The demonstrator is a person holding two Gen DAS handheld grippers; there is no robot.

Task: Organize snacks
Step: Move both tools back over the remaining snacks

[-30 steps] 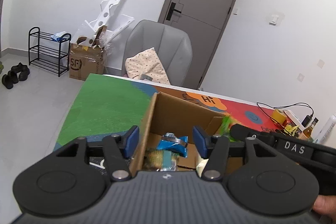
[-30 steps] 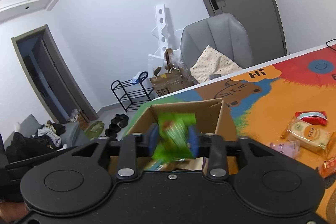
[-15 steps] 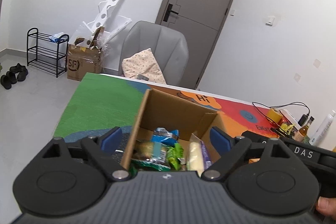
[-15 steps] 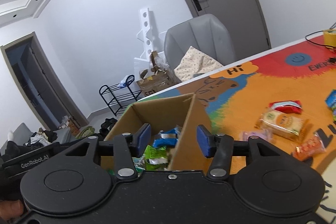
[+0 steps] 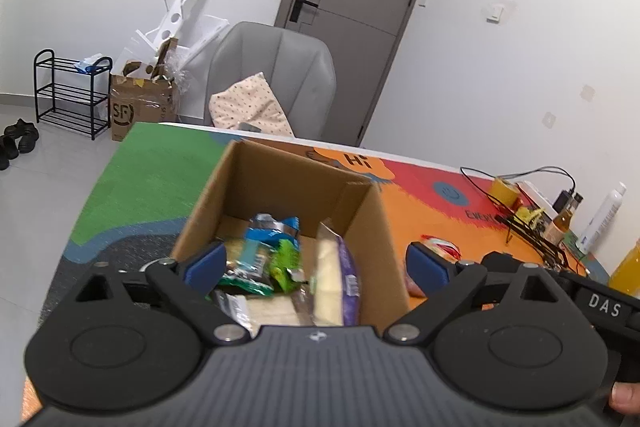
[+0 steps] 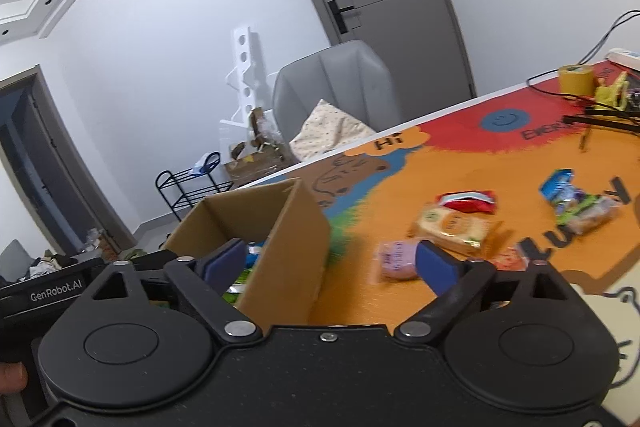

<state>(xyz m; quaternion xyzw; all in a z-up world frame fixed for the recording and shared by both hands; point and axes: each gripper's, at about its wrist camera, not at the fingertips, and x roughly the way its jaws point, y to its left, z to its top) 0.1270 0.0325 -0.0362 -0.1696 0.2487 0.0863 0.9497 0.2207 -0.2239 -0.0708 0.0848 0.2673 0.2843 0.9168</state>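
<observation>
An open cardboard box (image 5: 288,183) stands on the colourful table mat (image 5: 152,183). It holds several snacks, among them a green packet (image 5: 286,263), a blue packet (image 5: 272,227) and a purple-edged pale packet (image 5: 336,275). My left gripper (image 5: 316,265) hovers over the box's near side, its jaws opening wide with nothing gripped. My right gripper (image 6: 331,267) is at the box's (image 6: 288,251) right wall, jaws opening and empty. Loose on the mat to the right lie a purple packet (image 6: 394,261), a yellow cracker packet (image 6: 452,227), a red packet (image 6: 466,199) and a blue packet (image 6: 558,185).
A grey chair (image 5: 276,67) with a spotted cushion stands behind the table's far edge. A yellow tape roll (image 6: 574,79), black cables (image 5: 520,183), bottles (image 5: 600,219) and small clutter crowd the far right. A shoe rack (image 5: 68,91) and a taped box (image 5: 140,107) sit on the floor at the left.
The right gripper let the green packet drop into the box, opened wide and swung right toward the loose snacks. The left gripper's jaws also spread wide over the box.
</observation>
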